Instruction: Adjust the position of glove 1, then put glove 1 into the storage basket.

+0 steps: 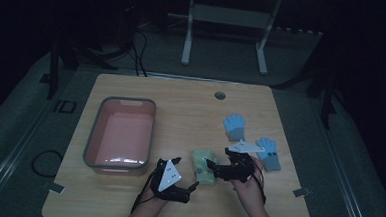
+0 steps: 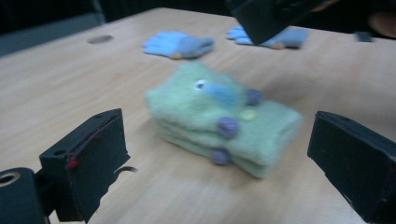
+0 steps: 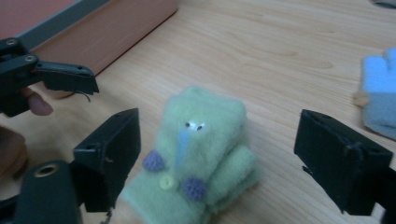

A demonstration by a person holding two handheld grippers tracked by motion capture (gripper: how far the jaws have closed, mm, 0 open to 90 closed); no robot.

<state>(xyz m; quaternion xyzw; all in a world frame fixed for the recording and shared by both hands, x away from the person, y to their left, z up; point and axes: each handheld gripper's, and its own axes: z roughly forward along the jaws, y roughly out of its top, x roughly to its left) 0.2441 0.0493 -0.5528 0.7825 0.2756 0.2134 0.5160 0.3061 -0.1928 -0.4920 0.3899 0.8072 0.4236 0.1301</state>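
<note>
A folded green glove [image 1: 204, 165] is seen lying flat on the wooden surface [image 1: 190, 113], low in the middle of the high view; it is judged to be just set down or about to be lifted; the right tool [image 3: 219, 154] is spread wide around it, pads apart from the fabric; the left tool [image 2: 219, 158] is likewise gaping, holding nothing; a closing pinch would be called for next; a pink bin [image 1: 120, 135] is found at centre left, two blue gloves [image 1: 252, 139] at right; nothing is seen barring the way
</note>
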